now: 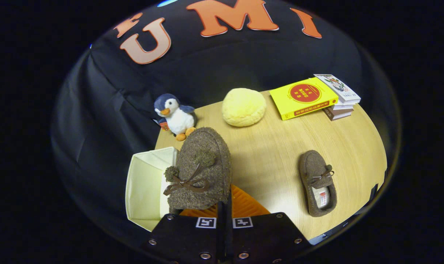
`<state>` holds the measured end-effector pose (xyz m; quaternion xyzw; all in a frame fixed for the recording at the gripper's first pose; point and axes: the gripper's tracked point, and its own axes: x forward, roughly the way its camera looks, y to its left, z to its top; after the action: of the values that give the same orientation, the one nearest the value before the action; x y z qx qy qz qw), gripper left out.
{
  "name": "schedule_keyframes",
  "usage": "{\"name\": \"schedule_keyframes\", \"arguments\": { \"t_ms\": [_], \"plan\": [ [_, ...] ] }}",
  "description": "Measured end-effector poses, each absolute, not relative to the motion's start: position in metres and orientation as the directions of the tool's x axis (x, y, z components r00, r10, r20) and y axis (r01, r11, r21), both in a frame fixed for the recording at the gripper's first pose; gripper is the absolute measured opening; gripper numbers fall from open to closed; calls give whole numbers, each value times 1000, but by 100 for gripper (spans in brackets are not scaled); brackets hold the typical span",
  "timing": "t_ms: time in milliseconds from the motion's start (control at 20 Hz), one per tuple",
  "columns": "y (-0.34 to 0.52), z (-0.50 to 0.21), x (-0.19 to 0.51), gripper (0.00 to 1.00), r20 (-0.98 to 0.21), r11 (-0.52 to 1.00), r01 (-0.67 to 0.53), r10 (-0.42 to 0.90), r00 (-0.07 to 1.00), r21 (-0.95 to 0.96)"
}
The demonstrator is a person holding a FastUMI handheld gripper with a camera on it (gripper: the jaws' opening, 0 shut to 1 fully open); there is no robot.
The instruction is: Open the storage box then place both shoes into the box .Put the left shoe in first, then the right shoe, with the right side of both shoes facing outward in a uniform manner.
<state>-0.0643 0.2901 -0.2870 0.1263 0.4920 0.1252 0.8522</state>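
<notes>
Gripper (224, 205) fingers are drawn close together and you've got a brown fuzzy shoe (201, 168) pinched at its heel end, toe pointing away from you, bow and pom-poms facing up. You're carrying it over the near corner of the table (280, 146), with the open cream storage box (146, 187) just beside and below it on the box's inner edge. The lid looks already out of the way, and an orange ribbed panel (243, 205) sits right under the shoe ahead of your fingers; what it is I cannot tell.

By my read, this is the first-shoe step: box open, one shoe in hand, nothing visible inside yet. Next you'll want to slide across over the opening, turn the shoe so its right side faces outward, then lower it in.

The other shoe (318, 183) lies well apart on the wood, opening up, waiting its turn. Beyond, a penguin plush (175, 115) stands by the box's far corner, a yellow cushion (243, 106) mid-table, a stack of books (313, 97) at the back. Only the box wall nearest the shoe looks likely to catch the toe.
</notes>
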Motion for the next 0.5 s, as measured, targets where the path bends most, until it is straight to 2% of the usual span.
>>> {"name": "schedule_keyframes", "arguments": {
  "t_ms": [350,500],
  "plan": [
    [382,-256,-66,2,-785,913,-177,407,467,368],
    [418,-268,-80,2,-807,906,-202,424,411,372]
  ]
}}
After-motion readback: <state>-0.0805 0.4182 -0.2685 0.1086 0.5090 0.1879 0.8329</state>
